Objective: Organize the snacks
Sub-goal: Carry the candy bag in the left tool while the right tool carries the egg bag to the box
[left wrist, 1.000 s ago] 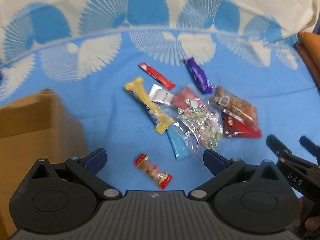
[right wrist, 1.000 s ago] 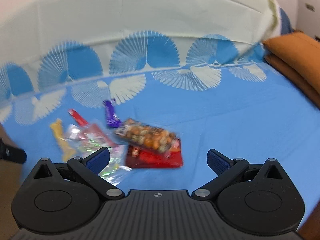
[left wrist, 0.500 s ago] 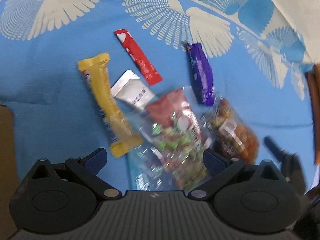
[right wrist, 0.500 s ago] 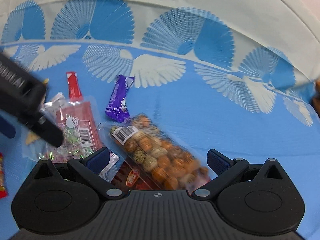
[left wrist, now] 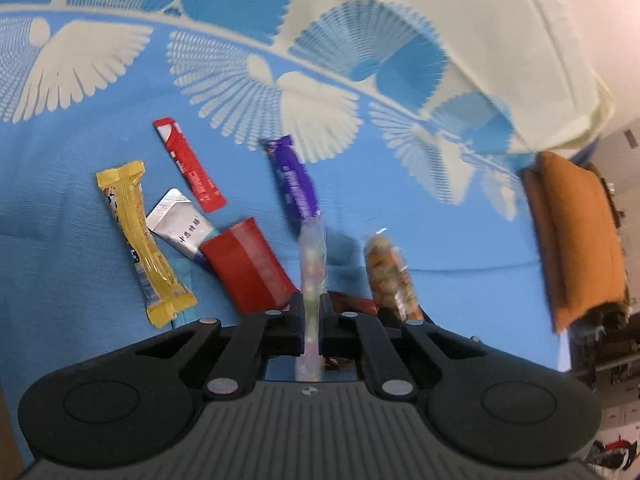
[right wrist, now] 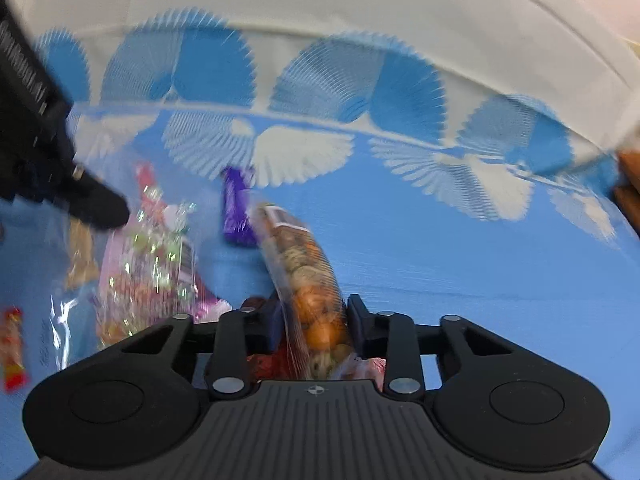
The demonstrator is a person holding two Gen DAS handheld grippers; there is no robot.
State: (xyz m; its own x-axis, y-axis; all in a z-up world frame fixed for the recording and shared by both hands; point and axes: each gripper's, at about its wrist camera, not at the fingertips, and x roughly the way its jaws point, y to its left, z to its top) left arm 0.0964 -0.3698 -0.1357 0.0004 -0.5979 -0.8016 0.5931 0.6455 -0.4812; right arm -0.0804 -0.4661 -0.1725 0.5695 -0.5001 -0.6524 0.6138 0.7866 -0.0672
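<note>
Both the left gripper (left wrist: 311, 320) and the right gripper (right wrist: 314, 322) (tilted downward) have just clamped closed.

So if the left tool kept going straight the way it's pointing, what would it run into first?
The left tool, shut on the clear candy bag, points at the purple bar. It would likely meet that first, then the blue bedsheet; depth is unclear.

Two clear bags show: one of mixed nuts (right wrist: 308, 276) at centre and one of small wrapped candies (right wrist: 156, 248) at left of the right wrist view. Lying singly are one yellow bar (left wrist: 140, 240), one slim red stick (left wrist: 192, 164), one silver sachet (left wrist: 178, 228), one purple bar (left wrist: 294, 184), one red pouch (left wrist: 248, 264) and one small red-ended candy roll (right wrist: 12, 350). Perhaps one more dark red packet (left wrist: 356, 304) lies low at centre, mostly hidden.
</note>
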